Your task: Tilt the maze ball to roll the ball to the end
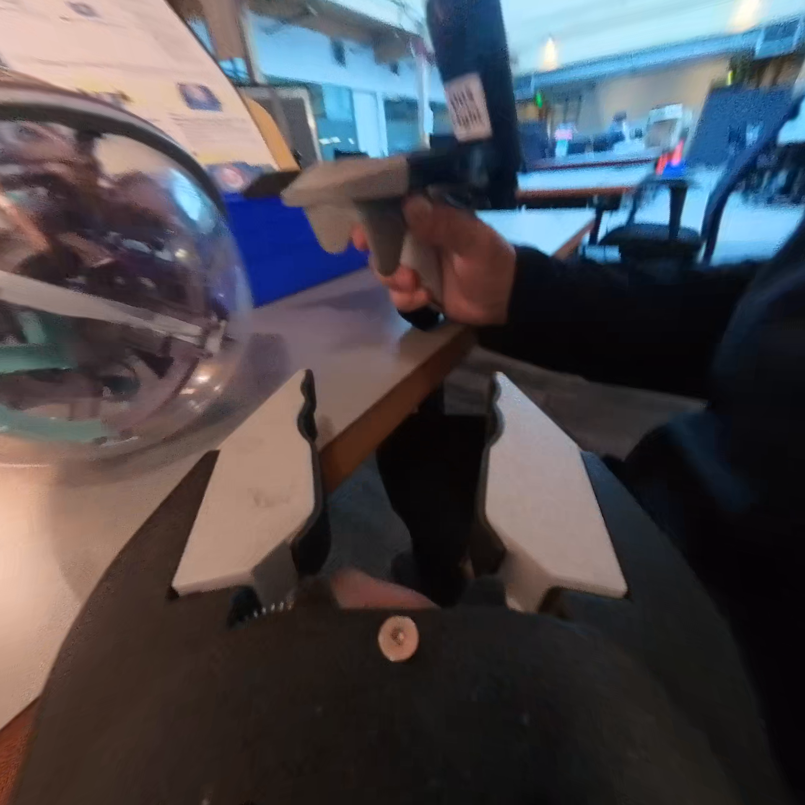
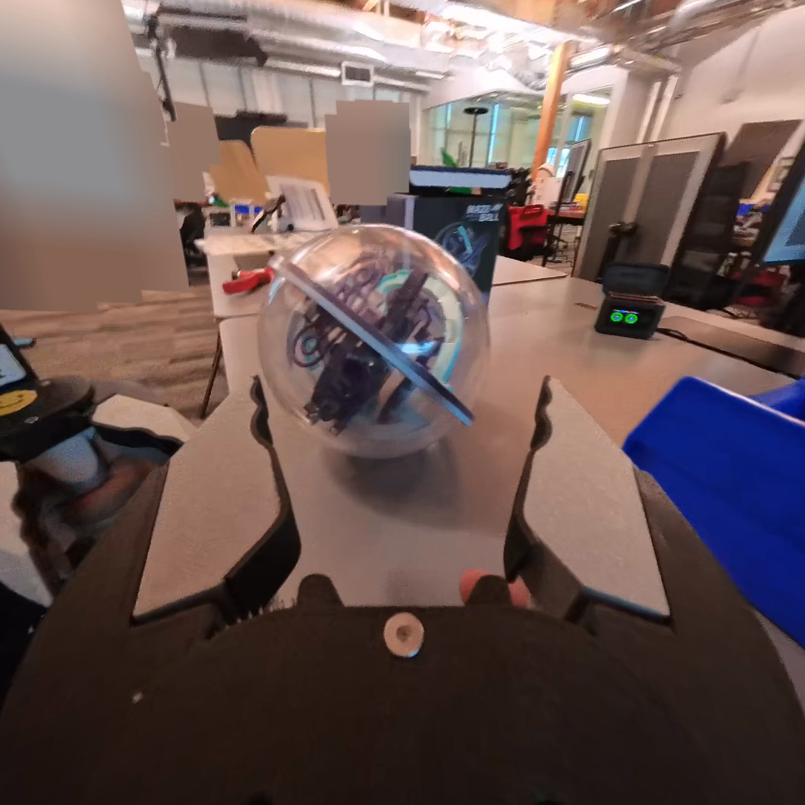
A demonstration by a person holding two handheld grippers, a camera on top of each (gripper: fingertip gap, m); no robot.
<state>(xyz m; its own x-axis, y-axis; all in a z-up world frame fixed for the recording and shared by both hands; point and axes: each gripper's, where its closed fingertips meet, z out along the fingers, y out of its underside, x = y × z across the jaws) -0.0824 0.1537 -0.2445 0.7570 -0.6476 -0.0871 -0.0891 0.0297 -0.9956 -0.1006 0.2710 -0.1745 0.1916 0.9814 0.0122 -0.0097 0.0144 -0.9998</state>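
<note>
Ahead of the right hand-held gripper [image 2: 400, 405], the clear plastic maze ball [image 2: 372, 342] blocks the middle of the grey counter [image 2: 566, 374]. A blue plastic bin [image 2: 718, 470] crowds its right side. Bare counter lies open between its spread fingers and beyond the ball's right.

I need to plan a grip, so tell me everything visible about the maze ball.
The maze ball is a clear, plastic-looking sphere with a tilted flat band across it and dark purple and teal tracks inside. It rests on the grey table, free of both open grippers: the right gripper faces it, the left gripper is beside it. No small ball is discernible.
</note>
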